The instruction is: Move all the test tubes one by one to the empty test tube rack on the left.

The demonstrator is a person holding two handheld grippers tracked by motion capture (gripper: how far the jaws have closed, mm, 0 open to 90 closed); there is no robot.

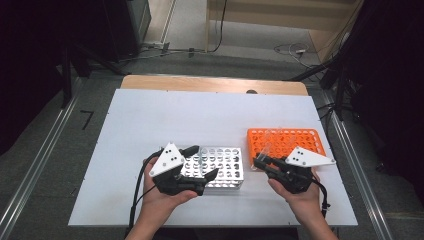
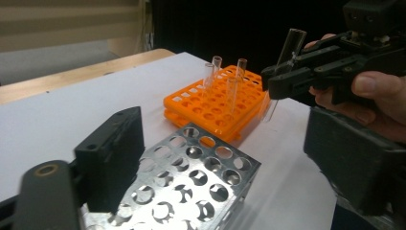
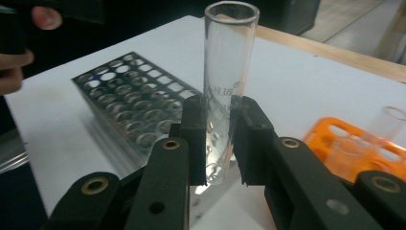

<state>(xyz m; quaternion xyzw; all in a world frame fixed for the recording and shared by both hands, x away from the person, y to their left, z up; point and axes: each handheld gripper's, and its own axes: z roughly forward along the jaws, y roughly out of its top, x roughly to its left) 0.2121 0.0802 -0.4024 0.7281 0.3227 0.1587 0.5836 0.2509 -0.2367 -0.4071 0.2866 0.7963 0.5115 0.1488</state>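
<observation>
Tubes are being moved from the orange rack (image 1: pixel 287 141) to the metal rack (image 1: pixel 215 166), to judge by the high view: both stand side by side on the white table (image 1: pixel 150 125). The right gripper (image 1: pixel 260 161) holds a clear tube (image 1: pixel 266 148) at the orange rack's near left corner, lifted above the holes. The left gripper (image 1: pixel 199 162) straddles the metal rack with its jaws apart, probably to steady it.

Left gripper view: its jaws stand wide on either side of the metal rack (image 2: pixel 191 177), pressing on nothing. Beyond, the right gripper (image 2: pixel 275 81) carries the tube (image 2: pixel 292 45) upright above the table, and four tubes remain in the orange rack (image 2: pixel 210 108).

Right gripper view: the jaws are clenched on the tube (image 3: pixel 225 72) at its lower half, leaving the round bottom free to enter a hole. The metal rack (image 3: pixel 134 105) waits to the left.
</observation>
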